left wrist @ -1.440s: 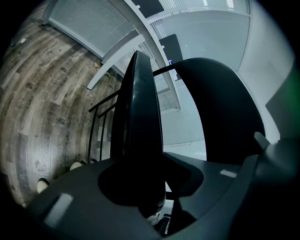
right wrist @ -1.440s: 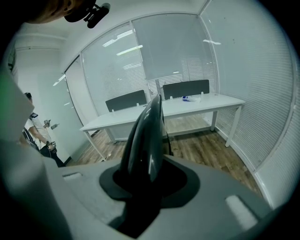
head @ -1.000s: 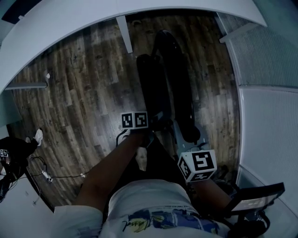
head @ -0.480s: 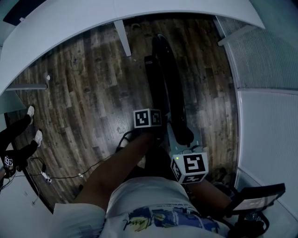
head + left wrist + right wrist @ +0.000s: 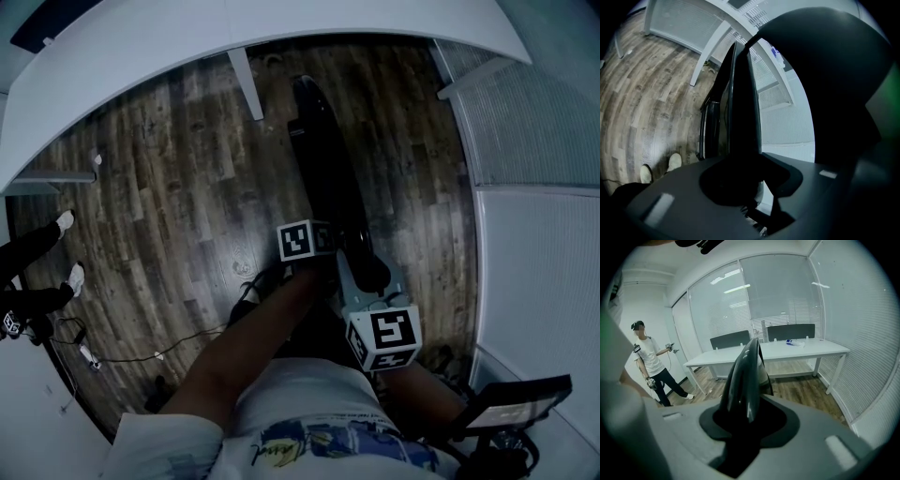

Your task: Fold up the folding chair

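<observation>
Left gripper (image 5: 740, 176) and right gripper (image 5: 740, 427) both clamp the folding chair (image 5: 323, 159), near-flat, upright at frame centre; glossy top edge may slip from right jaws, letting it flop open or tip.

Head view sits up top and stares almost straight down past the wearer's shirt (image 5: 319, 412) at the wood floor (image 5: 159, 187), with the white table (image 5: 234, 28) arcing along the top. Left gripper view is jammed right up against the folding chair (image 5: 740, 108), aimed along its edge and down at the floor. Right gripper view is just as close but looks out level across the room at that table. All three share the chair.
</observation>
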A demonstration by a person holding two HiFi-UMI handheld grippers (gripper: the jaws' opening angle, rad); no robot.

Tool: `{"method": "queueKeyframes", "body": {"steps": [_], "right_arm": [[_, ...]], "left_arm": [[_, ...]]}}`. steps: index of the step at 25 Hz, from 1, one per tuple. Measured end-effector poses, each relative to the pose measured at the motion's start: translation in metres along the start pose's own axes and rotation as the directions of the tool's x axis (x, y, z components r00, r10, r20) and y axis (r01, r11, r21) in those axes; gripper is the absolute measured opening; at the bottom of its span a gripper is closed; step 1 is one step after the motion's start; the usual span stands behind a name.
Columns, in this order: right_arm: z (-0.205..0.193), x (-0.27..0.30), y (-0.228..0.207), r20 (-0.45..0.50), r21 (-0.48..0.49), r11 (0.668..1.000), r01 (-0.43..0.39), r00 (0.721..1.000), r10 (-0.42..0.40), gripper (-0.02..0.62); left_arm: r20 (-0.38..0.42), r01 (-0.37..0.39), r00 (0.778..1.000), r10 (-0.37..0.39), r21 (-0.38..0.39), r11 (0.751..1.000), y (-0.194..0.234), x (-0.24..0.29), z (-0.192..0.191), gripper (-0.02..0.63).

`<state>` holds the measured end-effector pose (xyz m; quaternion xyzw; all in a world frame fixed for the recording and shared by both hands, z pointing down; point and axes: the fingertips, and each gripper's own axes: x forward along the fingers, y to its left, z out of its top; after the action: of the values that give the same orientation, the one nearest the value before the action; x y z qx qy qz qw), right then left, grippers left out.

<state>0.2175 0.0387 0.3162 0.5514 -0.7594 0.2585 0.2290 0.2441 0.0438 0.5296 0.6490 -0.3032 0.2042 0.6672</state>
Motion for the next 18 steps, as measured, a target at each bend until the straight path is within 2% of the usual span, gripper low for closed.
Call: {"method": "queueKeyframes", "body": {"steps": [4, 11, 18], "right_arm": [[0.01, 0.003, -0.002, -0.025, -0.053, 0.998, -0.034, 0.999, 0.032, 0.098], [0.031, 0.01, -0.004, -0.054, -0.099, 0.991, -0.085, 0.995, 0.08, 0.091], [0.053, 0.014, 0.037, -0.071, -0.195, 0.961, -0.194, 0.98, 0.184, 0.089]], "left_arm": [[0.029, 0.019, 0.999, -0.017, -0.069, 0.997, -0.009, 0.0, 0.006, 0.129], [0.071, 0.013, 0.997, -0.003, -0.13, 0.991, -0.015, -0.006, 0.023, 0.127], [0.171, 0.023, 0.985, 0.015, -0.219, 0.975, -0.001, -0.044, 0.039, 0.129]]}}
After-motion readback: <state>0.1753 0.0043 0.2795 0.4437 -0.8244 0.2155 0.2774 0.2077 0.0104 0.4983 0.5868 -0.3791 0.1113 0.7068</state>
